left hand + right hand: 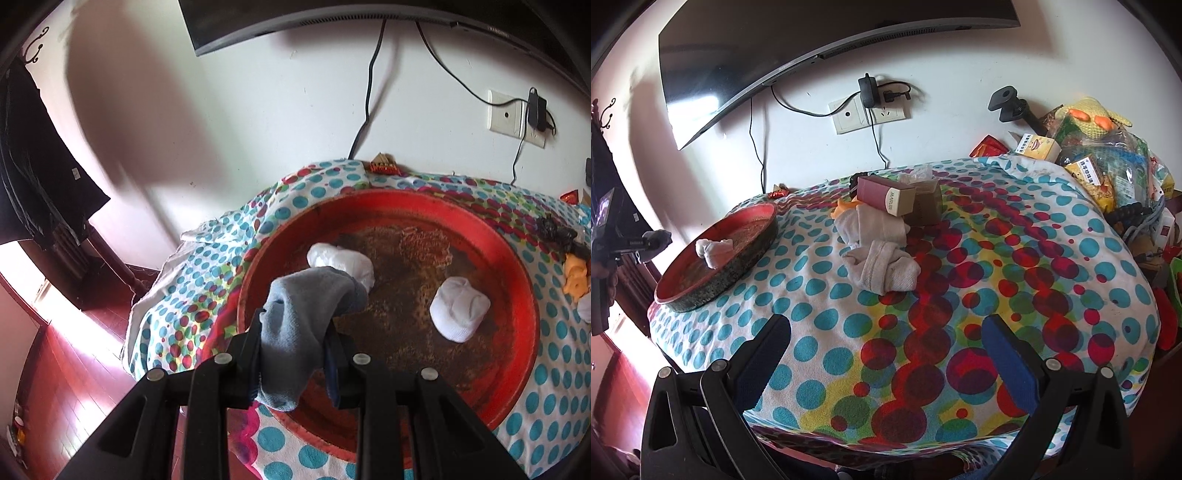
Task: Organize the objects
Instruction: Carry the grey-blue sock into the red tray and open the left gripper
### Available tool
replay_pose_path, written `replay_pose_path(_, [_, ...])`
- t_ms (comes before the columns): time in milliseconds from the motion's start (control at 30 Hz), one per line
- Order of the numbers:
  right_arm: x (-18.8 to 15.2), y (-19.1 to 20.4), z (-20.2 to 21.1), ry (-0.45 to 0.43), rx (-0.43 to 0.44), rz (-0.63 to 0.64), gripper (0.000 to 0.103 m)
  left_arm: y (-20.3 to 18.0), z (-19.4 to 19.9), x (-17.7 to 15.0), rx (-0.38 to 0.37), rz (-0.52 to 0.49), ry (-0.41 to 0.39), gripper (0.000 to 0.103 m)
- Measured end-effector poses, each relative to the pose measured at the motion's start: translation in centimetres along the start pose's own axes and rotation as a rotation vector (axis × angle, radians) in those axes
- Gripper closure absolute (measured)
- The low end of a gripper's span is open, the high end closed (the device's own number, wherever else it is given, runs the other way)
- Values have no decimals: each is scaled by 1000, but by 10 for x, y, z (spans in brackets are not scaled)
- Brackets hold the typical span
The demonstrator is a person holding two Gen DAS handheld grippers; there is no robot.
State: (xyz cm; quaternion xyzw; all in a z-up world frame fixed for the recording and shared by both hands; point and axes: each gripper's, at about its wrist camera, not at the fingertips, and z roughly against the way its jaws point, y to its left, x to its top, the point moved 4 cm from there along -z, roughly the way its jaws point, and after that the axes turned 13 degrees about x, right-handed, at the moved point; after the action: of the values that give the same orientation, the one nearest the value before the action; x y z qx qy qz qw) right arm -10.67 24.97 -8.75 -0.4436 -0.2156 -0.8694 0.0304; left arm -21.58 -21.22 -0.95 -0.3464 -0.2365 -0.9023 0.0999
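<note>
Two white sock bundles [460,314] in red tray [517,258]; left jaws pinching one grey sock [299,321]; right jaws spread.

Soft knitted grey sock [303,317] pinched between matt black plastic fingers [243,354]. Round tray [517,280] with a glossy red rim and a rough, worn brown floor. Two white cotton socks [458,314] rolled inside it. Towelling-like dotted cloth [923,332] covers the table. Glossy dark screen [738,55] on a smooth white wall. Polished red wood floor [74,350].
</note>
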Motion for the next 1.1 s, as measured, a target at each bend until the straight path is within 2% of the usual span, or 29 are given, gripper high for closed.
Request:
replay_pose_path(400, [-5, -1, -8, 28, 0, 6, 0, -24, -26, -21, -2, -49, 53, 76])
replay_pose_path(900, [-9, -2, -12, 48, -1, 1, 0, -32, -42, -34, -3, -48, 86, 75])
replay_pose_path(1000, [-10, -3, -14, 50, 0, 0, 0, -34, -45, -37, -20, -46, 91, 69])
replay_pose_path(1100, [-10, -3, -13, 52, -3, 5, 0, -35, -41, -40, -29, -48, 73, 58])
